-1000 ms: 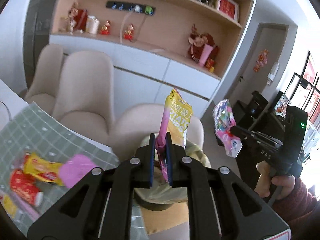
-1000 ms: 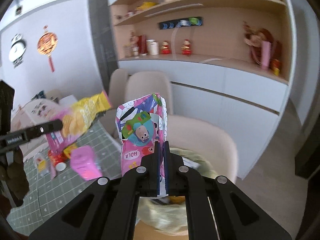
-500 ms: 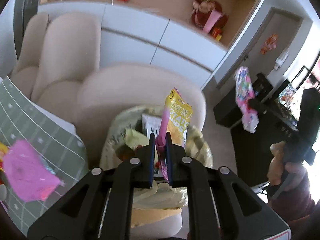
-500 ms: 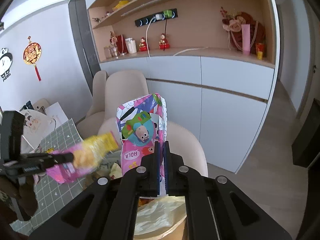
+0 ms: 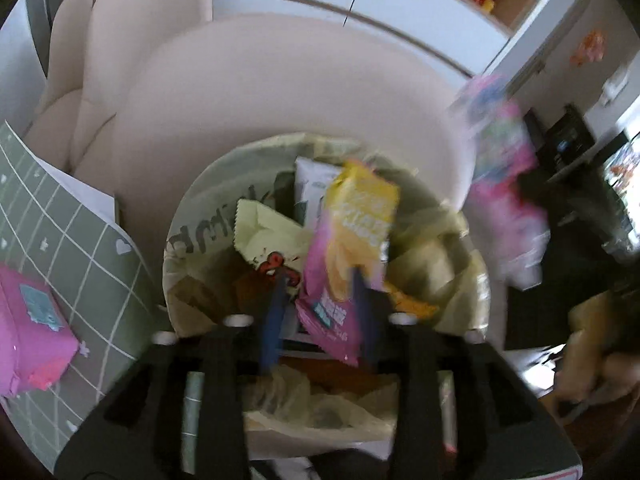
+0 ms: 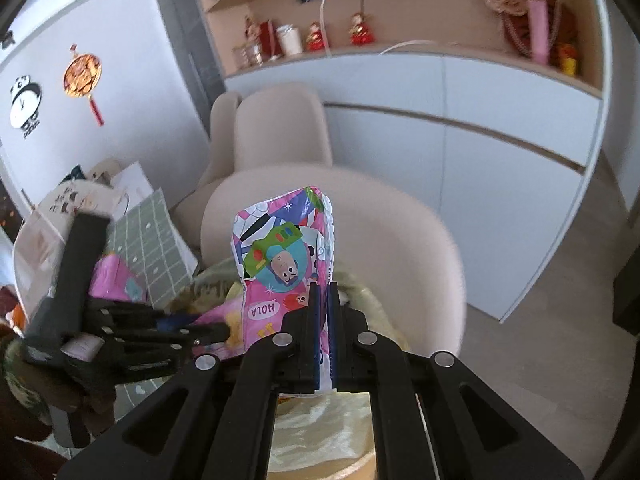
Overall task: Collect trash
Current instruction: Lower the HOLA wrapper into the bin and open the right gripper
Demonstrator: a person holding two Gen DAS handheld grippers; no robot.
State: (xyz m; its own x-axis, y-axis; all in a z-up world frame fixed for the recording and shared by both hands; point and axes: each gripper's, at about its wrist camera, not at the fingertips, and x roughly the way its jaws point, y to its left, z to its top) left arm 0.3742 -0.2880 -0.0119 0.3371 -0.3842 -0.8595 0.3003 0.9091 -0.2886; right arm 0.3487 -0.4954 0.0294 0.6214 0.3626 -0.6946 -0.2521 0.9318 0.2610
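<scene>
My left gripper (image 5: pixel 320 280) is open right above the trash bin (image 5: pixel 192 240), which is lined with a yellowish bag and holds several wrappers. A yellow and pink chip bag (image 5: pixel 352 232) hangs loose between the spread fingers, over the bin's mouth. My right gripper (image 6: pixel 323 300) is shut on a colourful cartoon snack bag (image 6: pixel 280 252) and holds it upright over the bin's near side. That bag shows blurred at the right of the left wrist view (image 5: pixel 500 160). The left gripper (image 6: pixel 192 332) also shows in the right wrist view.
A beige chair (image 5: pixel 280 88) stands behind the bin, with another (image 5: pixel 140 20) beside it. A table with a green grid mat (image 5: pixel 60 240) is at the left and bears a pink packet (image 5: pixel 28 328). White cabinets (image 6: pixel 460 112) run along the far wall.
My left gripper has tilted down over the bin and opened, letting go of the chip bag. My right gripper has come closer to the bin with its bag.
</scene>
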